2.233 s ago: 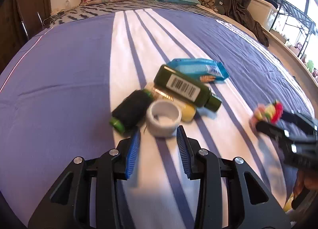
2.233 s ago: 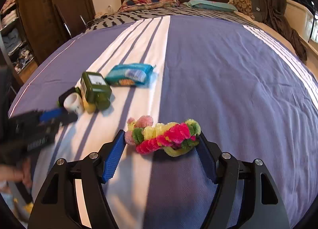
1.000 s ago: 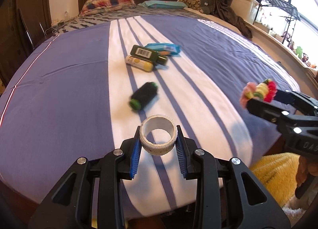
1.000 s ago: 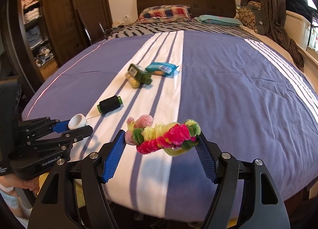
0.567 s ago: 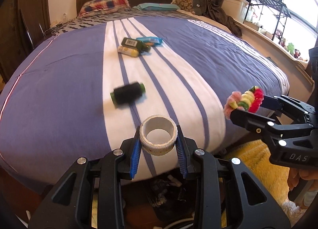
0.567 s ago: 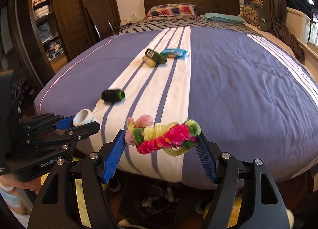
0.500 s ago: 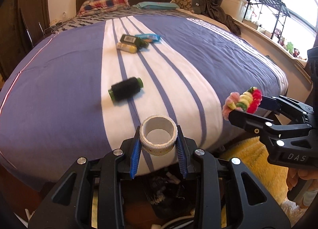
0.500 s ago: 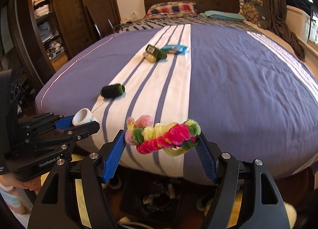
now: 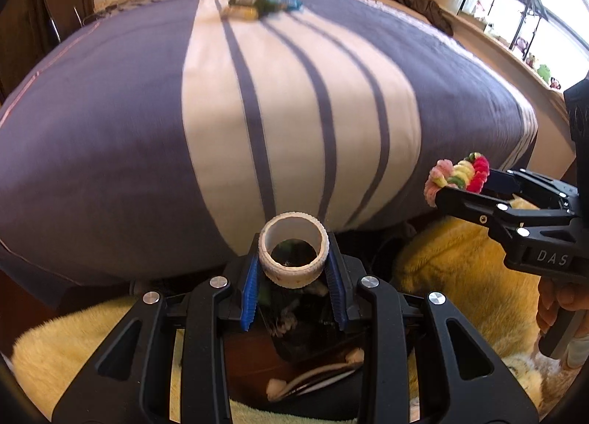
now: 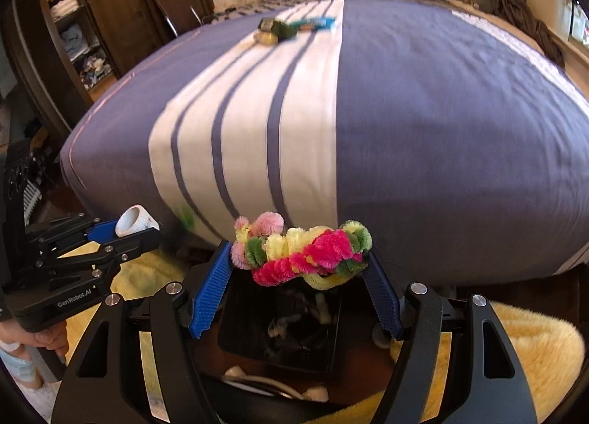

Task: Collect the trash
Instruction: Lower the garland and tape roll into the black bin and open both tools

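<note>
White tape ring (image 9: pixel 293 255), clamped between the blue pads of the left gripper (image 9: pixel 293 276), bore facing the lens, held off the foot of the bed (image 9: pixel 110 137) and just above the black bin (image 10: pixel 283 332) on the floor. Pipe-cleaner garland (image 10: pixel 302 253), pink, yellow and green, pinched end to end by the right gripper (image 10: pixel 300 276), long axis running crosswise between the pads, hanging directly over the bin's open mouth in the right wrist view. Bin: dark, square-sided, some pale scraps already inside, standing against the foot of the bed with yellow shag rug (image 10: pixel 515 335) on both sides. Governing relation: bin lies straight below both loads, so the drop probably needs little sideways travel; the garland looks better centred over the bin, while the ring sits nearer the bin's bed-side edge. Right gripper judged the readier of the two to release. Risk, as a judgement: the wide garland may catch on the bin rim if released crosswise. Remaining on the bed, far from the bin toward the headboard: green bottle (image 10: pixel 274 27), yellowish item touching it, blue packet (image 10: pixel 313 23) just beside. Collection judged partway done.
</note>
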Tool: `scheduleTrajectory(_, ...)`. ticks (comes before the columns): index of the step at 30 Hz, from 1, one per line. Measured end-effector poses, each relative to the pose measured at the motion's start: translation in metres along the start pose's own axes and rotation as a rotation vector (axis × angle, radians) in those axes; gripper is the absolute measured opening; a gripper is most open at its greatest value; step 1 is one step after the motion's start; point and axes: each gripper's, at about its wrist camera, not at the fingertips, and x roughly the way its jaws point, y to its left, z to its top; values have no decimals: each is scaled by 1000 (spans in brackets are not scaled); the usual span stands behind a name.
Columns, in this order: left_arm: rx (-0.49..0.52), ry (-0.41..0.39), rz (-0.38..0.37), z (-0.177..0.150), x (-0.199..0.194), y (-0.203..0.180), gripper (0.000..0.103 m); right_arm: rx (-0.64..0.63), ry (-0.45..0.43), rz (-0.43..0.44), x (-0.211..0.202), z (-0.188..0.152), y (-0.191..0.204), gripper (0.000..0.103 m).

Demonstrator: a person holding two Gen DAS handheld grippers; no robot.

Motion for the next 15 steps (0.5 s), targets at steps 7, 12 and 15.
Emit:
scheduleTrajectory(7,-20,97,-29,-27,36,3,30,1,89,3,31,-19,4,70)
scheduleTrajectory(12,-38,175,-55,-41,63,6,30,20,171,5,58,-33,0,70)
scheduleTrajectory(15,-56,222,-71,-47,79,9,30,45,217,26,75,-39,-3,70)
